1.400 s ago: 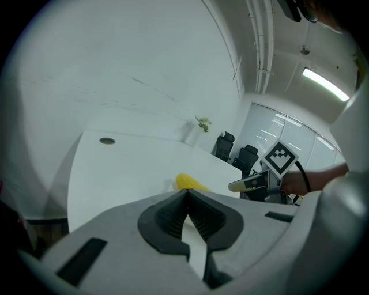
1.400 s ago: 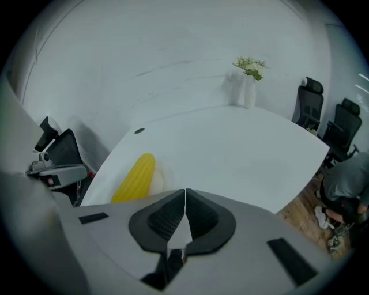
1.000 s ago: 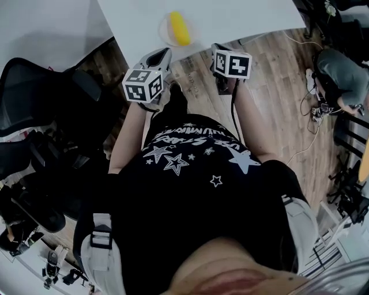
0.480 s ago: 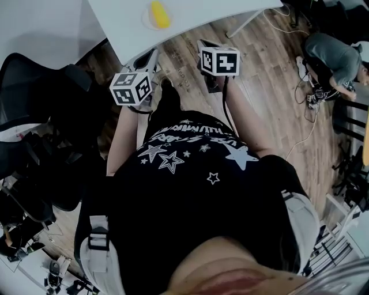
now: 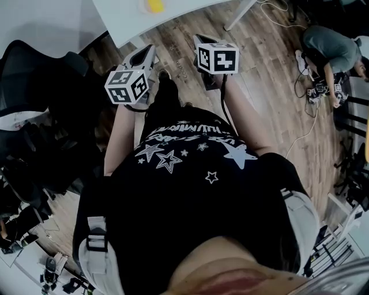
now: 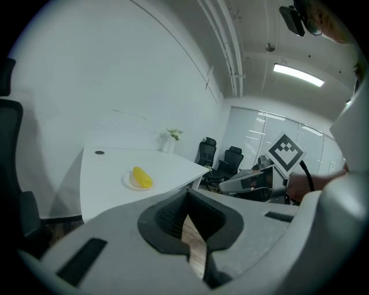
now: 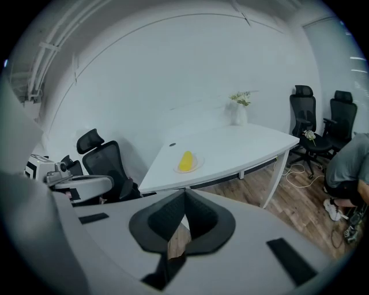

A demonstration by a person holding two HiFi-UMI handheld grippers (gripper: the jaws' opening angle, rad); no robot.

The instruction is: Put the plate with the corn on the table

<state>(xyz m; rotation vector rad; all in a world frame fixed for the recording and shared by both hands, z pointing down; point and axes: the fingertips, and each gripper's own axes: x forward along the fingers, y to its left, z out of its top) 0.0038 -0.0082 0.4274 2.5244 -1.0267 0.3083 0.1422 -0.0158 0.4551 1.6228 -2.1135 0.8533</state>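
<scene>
Hanging over the wooden floor [image 5: 271, 86], the left gripper [image 5: 144, 55] and the right gripper [image 5: 199, 41] sit side by side, well apart from each other and both short of the table [image 5: 173, 14].

In the left gripper view, the left gripper [image 6: 187, 193] has its fingers [image 6: 167, 222] pressed together at the tips. Nothing is between them, and only a sliver of floor shows through the slit lower down. The right gripper [image 7: 185, 193] is the same in its own view: fingers [image 7: 158, 222] closed tip to tip and empty.

The plate [image 5: 144, 7] with the corn [image 5: 154, 4] rests on the table, ahead of both pairs of fingertips and out of their reach. From the left gripper it lies ahead and to the left of the tips, plate [image 6: 128, 181] and corn [image 6: 142, 177] near the table's [image 6: 104, 167] front edge. From the right gripper the corn [image 7: 185, 161] on its plate [image 7: 196, 166] lies almost straight beyond the closed tips.

Further back on the table [image 7: 242, 144], right of the tips, stands a vase [image 7: 238, 115] with a sprig. Office chairs [image 7: 314, 118] stand far right, and a person [image 7: 346, 167] crouches on the floor there
</scene>
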